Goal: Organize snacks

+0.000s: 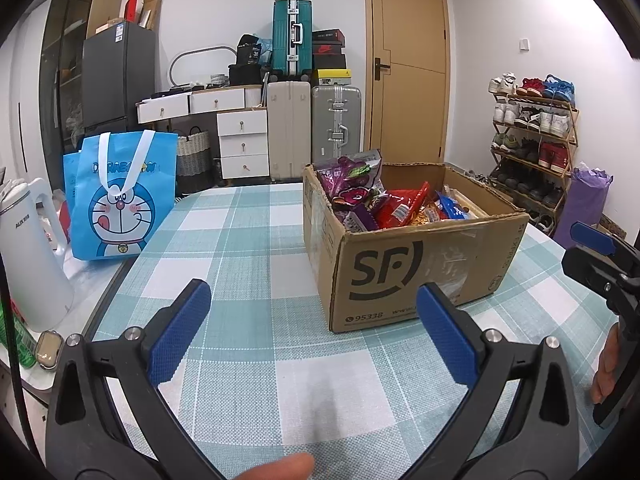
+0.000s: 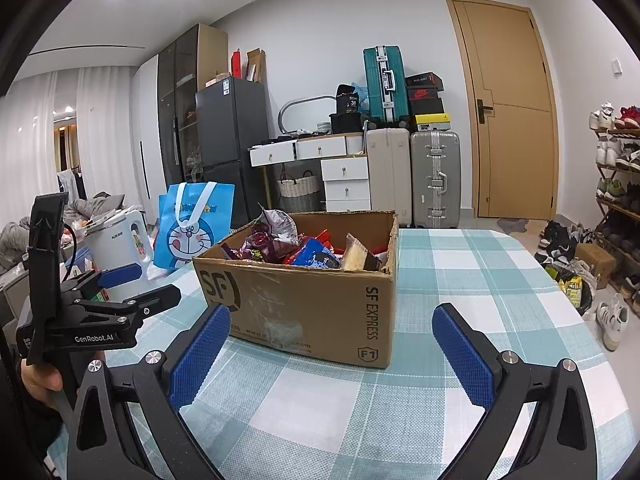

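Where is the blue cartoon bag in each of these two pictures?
Left wrist view: the blue bag stands at the left, beyond the checked cloth's left edge.
Right wrist view: the bag stands left of centre, behind the box's left end.
Shared landmark: the cardboard box of snacks.

Both grippers are built of black curved arms fitted with blue, cross-hatched pads (image 1: pixel 180 332) and silver round screws (image 1: pixel 134 334). On the left gripper (image 2: pixel 132 280), seen from the right wrist, white "GenRobot.AI" lettering (image 2: pixel 94 338) is printed, and a black cable (image 2: pixel 74 240) is attached
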The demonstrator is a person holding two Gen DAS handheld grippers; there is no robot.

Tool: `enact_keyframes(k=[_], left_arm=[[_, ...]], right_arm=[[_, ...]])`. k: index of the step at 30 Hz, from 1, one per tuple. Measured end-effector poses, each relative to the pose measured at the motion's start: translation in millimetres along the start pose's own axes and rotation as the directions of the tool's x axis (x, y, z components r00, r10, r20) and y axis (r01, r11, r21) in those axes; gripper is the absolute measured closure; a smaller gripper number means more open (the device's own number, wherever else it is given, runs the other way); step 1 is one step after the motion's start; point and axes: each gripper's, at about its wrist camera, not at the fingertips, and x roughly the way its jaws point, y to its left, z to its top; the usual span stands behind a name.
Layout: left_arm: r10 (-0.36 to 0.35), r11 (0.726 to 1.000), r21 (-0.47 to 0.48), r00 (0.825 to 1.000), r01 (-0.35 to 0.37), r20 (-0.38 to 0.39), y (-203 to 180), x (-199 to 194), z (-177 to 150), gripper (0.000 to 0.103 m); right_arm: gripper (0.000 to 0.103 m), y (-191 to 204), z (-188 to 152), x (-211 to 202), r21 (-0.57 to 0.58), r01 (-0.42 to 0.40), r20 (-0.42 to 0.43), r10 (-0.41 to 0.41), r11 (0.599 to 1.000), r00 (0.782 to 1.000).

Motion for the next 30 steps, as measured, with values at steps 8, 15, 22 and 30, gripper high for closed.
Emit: enact_keyframes(k=[8,15,22,30], left_arm=[[-0.001,1.0,0.0,1.0,0.001,-0.001,0.0,0.1,-0.1,0.001],[-0.002,1.0,0.004,1.0,0.002,0.0,0.3,0.1,-1.0,0.001],[-0.002,1.0,0.003,1.0,0.002,0.0,-0.1,0.0,-0.9,0.001],[-0.002,1.0,0.003,1.0,0.002,-0.001,-0.1,-0.2,-0.8,0.0]], right_arm=[[0.0,0.3,-0.1,-0.1,0.001,0.001,0.0,-0.001,1.0,1.0],[0.0,0.6,-0.1,0.5,0.0,0.0,-0.001,0.0,1.0,1.0],[0.0,0.8,-0.1,0.5,0.0,0.0,-0.002,0.0,1.0,1.0],[0.0,1.2,-2.2,2.2,-0.008,-0.006,-0.008,0.006,1.0,1.0]])
